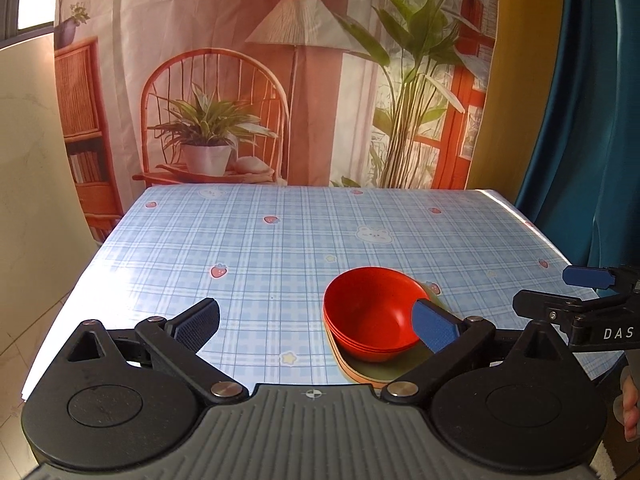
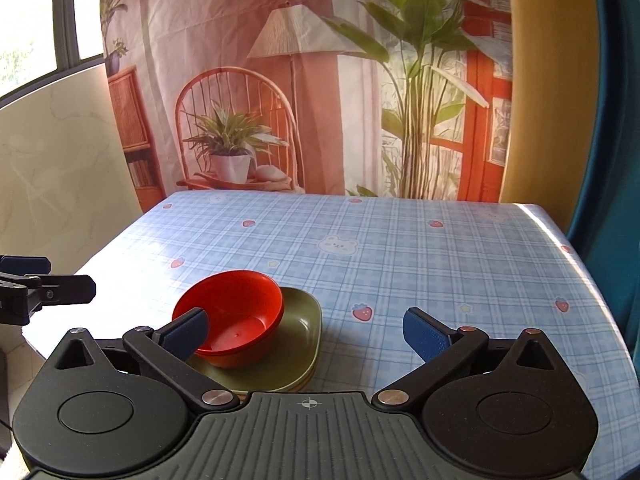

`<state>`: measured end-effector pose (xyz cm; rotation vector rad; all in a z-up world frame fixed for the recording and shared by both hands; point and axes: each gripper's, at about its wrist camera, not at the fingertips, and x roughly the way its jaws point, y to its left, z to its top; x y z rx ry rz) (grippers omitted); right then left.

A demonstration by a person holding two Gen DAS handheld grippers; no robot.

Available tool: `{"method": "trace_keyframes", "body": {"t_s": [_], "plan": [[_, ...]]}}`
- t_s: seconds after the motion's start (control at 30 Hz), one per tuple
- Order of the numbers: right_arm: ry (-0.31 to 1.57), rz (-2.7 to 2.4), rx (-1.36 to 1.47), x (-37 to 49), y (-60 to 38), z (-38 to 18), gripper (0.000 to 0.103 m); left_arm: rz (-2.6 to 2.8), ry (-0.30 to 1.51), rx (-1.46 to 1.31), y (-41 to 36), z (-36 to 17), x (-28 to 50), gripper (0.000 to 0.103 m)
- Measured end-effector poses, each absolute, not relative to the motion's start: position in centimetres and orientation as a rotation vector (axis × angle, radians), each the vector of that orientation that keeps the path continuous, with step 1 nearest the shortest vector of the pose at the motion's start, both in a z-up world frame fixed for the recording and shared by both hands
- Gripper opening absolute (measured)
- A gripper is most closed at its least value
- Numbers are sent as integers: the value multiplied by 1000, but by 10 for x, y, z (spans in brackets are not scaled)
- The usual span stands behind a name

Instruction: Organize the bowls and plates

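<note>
A stack of red bowls (image 1: 370, 312) sits on a stack of green plates (image 1: 372, 372) near the table's front edge. In the right wrist view the red bowls (image 2: 236, 320) rest on the green plates (image 2: 300, 328), left of centre. My left gripper (image 1: 316, 322) is open and empty; its right finger stands in front of the bowls. My right gripper (image 2: 308, 334) is open and empty; its left finger stands in front of the bowls. The right gripper also shows at the right edge of the left wrist view (image 1: 568, 292), and the left gripper at the left edge of the right wrist view (image 2: 48, 280).
The table (image 1: 280, 248) has a blue plaid cloth with strawberries and bears. A printed backdrop (image 1: 260, 80) hangs behind its far edge. A blue curtain (image 1: 580, 120) hangs at the right. The table's left edge drops off beside a pale wall (image 1: 32, 160).
</note>
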<state>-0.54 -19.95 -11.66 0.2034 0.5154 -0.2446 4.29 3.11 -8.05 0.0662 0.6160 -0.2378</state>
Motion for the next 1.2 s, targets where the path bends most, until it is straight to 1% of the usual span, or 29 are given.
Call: {"method": "trace_keyframes", "body": {"t_s": [0.2,0.37,0.57,0.73,1.2], "plan": [[461,-270,215,-45,-191,-91,103,-160,523,154,20,-55,2,103],[404,-268,225,-76,-179,-72,103,-195,497,102,24,-34,-23,103],[371,-291,224,-106,-164,-65,103,-162,470,124,23,-22,-49,103],[320,-316,194,-125,-150,-63,103,-128,460,116,21,-24,-68,103],[315,-340,164,-133,-143,-66,103,-88,424,144,23,-25,-80,103]]}}
